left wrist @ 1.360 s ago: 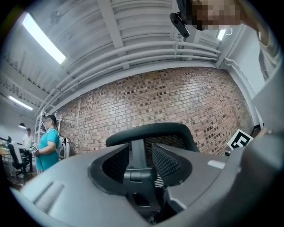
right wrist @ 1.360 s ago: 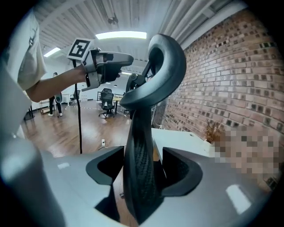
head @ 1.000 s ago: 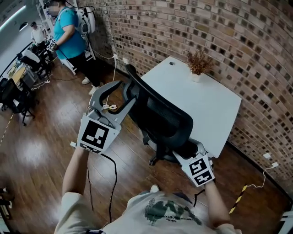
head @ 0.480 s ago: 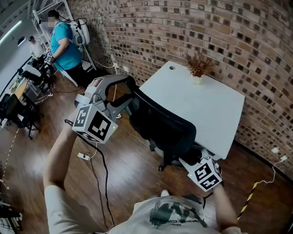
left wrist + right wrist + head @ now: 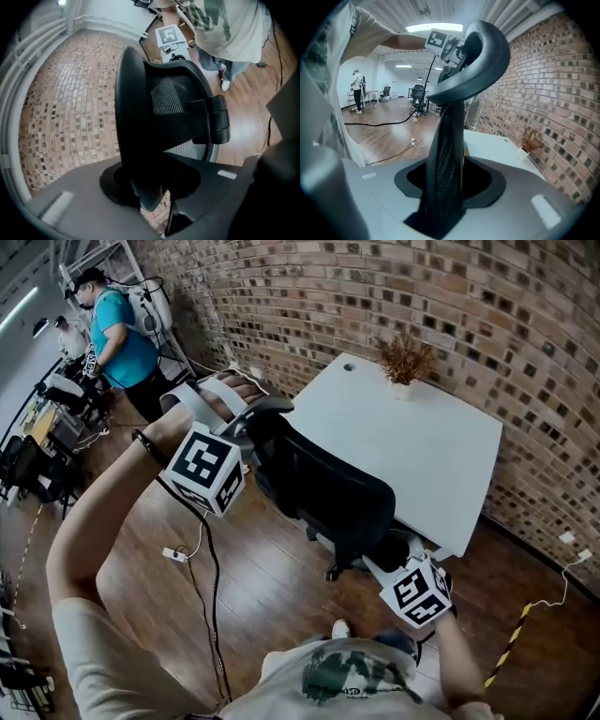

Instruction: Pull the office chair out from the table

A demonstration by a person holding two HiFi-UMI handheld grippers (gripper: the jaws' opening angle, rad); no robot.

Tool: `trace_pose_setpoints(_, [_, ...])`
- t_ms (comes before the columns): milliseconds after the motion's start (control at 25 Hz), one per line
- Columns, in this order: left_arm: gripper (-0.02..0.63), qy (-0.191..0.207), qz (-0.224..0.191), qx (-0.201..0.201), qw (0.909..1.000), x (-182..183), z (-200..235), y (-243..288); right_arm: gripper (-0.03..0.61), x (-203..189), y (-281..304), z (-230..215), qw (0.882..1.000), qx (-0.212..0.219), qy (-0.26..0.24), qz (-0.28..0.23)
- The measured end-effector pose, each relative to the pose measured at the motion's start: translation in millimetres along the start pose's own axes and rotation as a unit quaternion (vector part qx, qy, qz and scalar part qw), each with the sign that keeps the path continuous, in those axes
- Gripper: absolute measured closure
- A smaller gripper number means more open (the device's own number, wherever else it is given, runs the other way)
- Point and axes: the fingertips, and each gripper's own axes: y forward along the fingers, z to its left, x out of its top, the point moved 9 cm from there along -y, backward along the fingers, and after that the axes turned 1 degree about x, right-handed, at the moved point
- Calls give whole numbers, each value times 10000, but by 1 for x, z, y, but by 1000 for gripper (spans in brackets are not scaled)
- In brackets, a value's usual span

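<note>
Your left gripper [image 5: 255, 414] reaches over the far upper end of the office chair [image 5: 328, 488] backrest, its marker cube turned up toward your head. Its jaws are closing. The backrest's black rim stands between them in the left gripper view, with a sliver of brick showing beside it, so the pads have not yet pinched it from both sides.

Your right gripper [image 5: 394, 557] sits low at the near end of the same backrest. Its jaws are closing too, and the dark mesh edge fills the gap between them (in the right gripper view it is pressed on either side), so that one has the chair in its grasp.

You have the chair drawn up close along the near long edge of the white table [image 5: 427, 451], backrest toward you. The seat is mostly hidden behind it, and part of the base shows on the wooden floor [image 5: 262, 587] below.

A small dried plant [image 5: 404, 362] stands near the table's far edge, by the brick wall [image 5: 450, 306]. A cable [image 5: 212, 577] trails across the floor under your left arm. A person in a teal shirt [image 5: 118, 334] stands well off at the room's far left.
</note>
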Motion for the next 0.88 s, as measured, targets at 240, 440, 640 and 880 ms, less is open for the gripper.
trace_pose_setpoints(240, [512, -279, 83, 22, 9996, 1, -5, -2, 395, -1, 0, 3, 9999, -68, -65, -42])
trace_pose_setpoints(440, [522, -386, 387, 159, 9984, 4, -7, -4, 402, -1, 1, 5, 9997, -110, -205, -106])
trace_pose_setpoints(640, [540, -481, 698, 351, 9958, 7, -19, -21, 408, -2, 1, 8, 9995, -62, -255, -160])
trace_pose_setpoints(880, [537, -831, 1078, 497, 9894, 10, -25, -27, 417, -1, 0, 10, 9987, 36, -391, -310])
